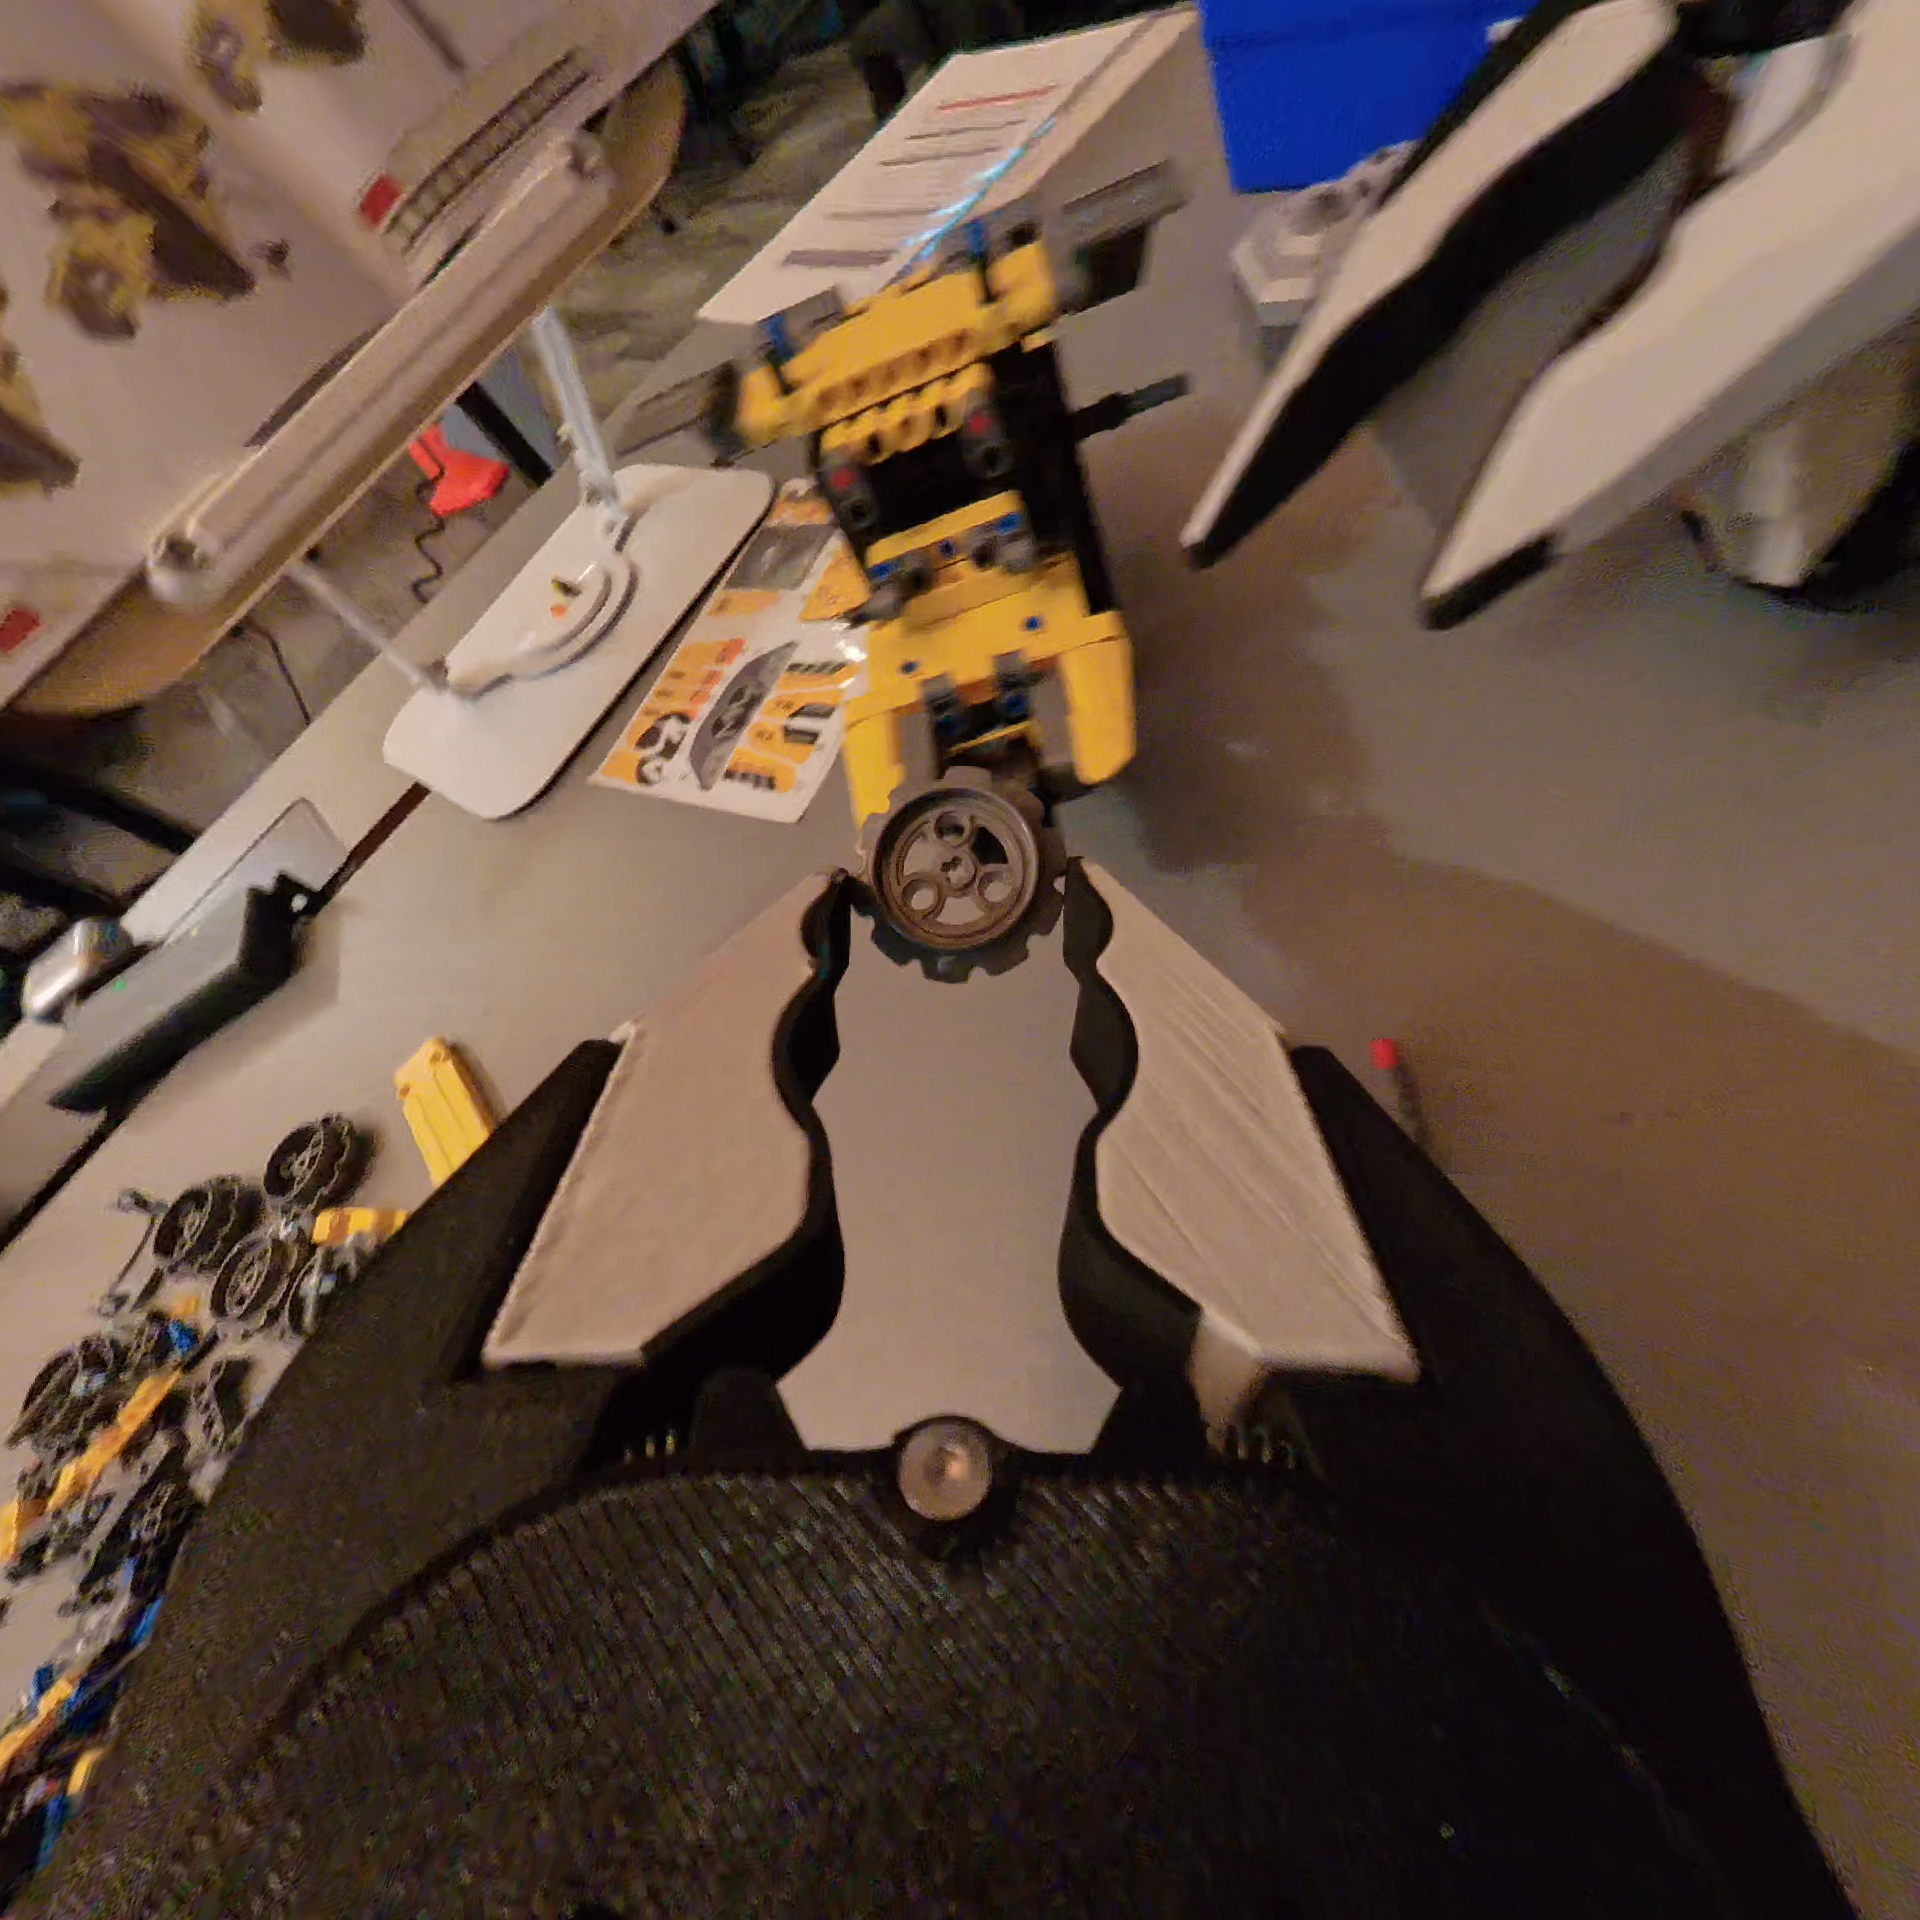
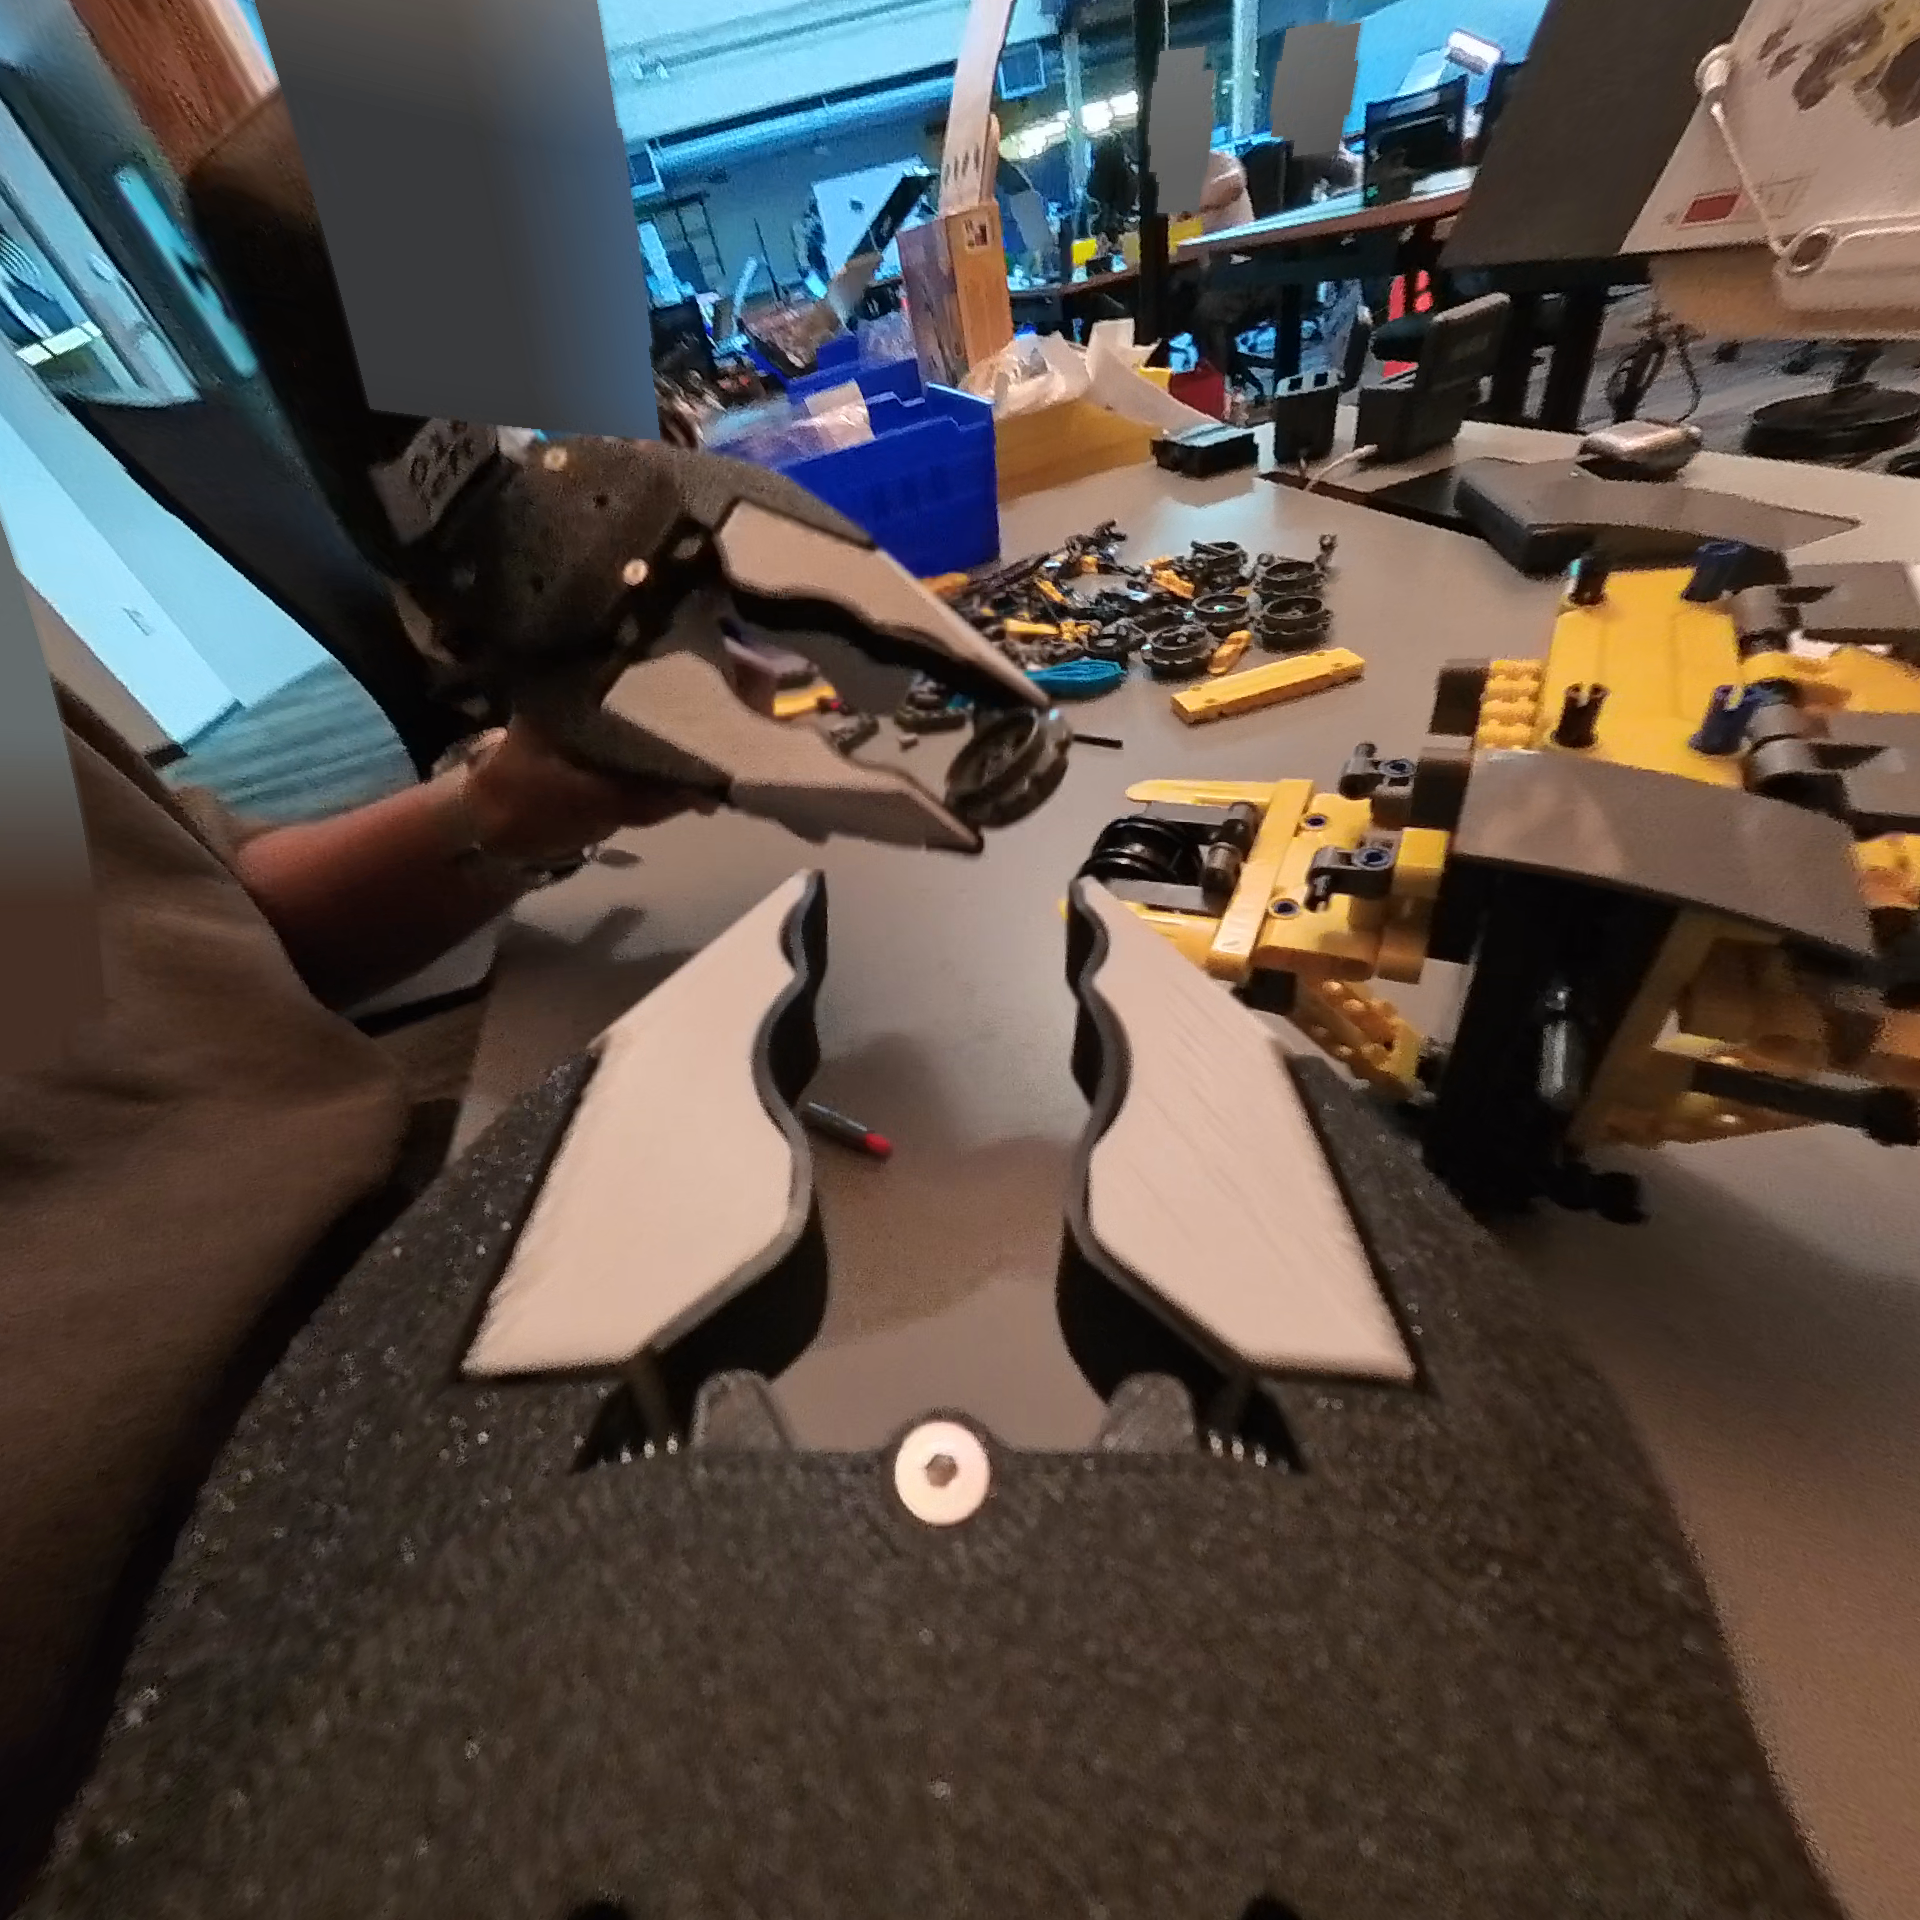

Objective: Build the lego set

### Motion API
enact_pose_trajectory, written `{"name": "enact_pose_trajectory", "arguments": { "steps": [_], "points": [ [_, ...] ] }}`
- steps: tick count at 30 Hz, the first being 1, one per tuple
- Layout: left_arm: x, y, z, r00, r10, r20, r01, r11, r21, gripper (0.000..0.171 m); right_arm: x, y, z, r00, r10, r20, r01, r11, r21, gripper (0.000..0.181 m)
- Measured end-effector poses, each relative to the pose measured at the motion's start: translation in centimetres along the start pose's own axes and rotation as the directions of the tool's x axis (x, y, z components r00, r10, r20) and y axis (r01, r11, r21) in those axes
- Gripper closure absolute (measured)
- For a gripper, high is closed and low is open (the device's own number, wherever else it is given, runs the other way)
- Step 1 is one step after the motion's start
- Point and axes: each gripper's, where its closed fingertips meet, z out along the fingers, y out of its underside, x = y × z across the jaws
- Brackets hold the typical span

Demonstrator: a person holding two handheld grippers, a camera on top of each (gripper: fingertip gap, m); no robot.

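Observation:
My left gripper is shut on a small dark grey toothed wheel and holds it just in front of the near end of a yellow and black brick-built vehicle on the grey table. In the right wrist view the left gripper shows at the left, held by a hand, with the wheel between its tips, near the vehicle. My right gripper is open and empty above the table, its right finger close to the vehicle's yellow frame. It also shows in the left wrist view, at the upper right.
A pile of loose black wheels and yellow parts lies on the table. A red-tipped pin lies beneath my right gripper. A white desk lamp, a sticker sheet, blue bins and a person's arm are nearby. The grippers' ends are close to 7 centimetres from one another.

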Motion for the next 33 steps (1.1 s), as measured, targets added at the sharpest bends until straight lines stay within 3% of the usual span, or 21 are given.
{"name": "enact_pose_trajectory", "arguments": {
  "steps": [4,9,14,17,20,23,28,30,33],
  "points": [
    [3.5,-1.8,0.3,0.997,0.063,-0.039,-0.062,0.998,0.034,0.134,-0.4,0.1,0.1,0.986,0.147,0.081,-0.148,0.989,0.009,0.131],
    [5.0,-3.1,0.7,0.994,0.107,-0.027,-0.106,0.992,0.065,0.134,-0.2,-0.2,-0.4,0.937,0.31,0.16,-0.318,0.948,0.025,0.139],
    [6.1,-4.5,0.8,0.989,0.146,-0.007,-0.144,0.982,0.121,0.134,0.6,0.6,-0.7,0.932,0.338,0.13,-0.34,0.941,-0.01,0.163],
    [6.0,-5.5,0.6,0.988,0.155,0.022,-0.156,0.973,0.168,0.135,0.6,-0.1,-1.2,0.928,0.342,0.148,-0.348,0.937,0.013,0.166],
    [6.1,-6.3,0.6,0.997,0.063,-0.044,-0.052,0.976,0.213,0.134,0.8,-0.8,-1.7,0.931,0.331,0.153,-0.34,0.939,0.043,0.168],
    [6.1,-7.6,-0.1,0.976,-0.092,-0.198,0.147,0.948,0.283,0.127,1.0,-1.4,-2.2,0.95,0.284,0.13,-0.295,0.953,0.073,0.168],
    [5.4,-8.5,-1.0,0.79,-0.341,-0.51,0.523,0.808,0.27,0.114,0.9,-2.0,-2.6,0.987,0.146,0.066,-0.152,0.984,0.095,0.169],
    [5.4,-8.4,-1.2,0.703,-0.387,-0.597,0.614,0.753,0.235,0.119,0.9,-2.1,-2.6,0.995,0.093,0.039,-0.096,0.991,0.095,0.168],
    [6.0,-8.0,-1.2,0.621,-0.414,-0.665,0.668,0.723,0.174,0.127,0.8,-2.3,-2.6,0.999,0.033,0.013,-0.035,0.995,0.098,0.168]
  ]
}}
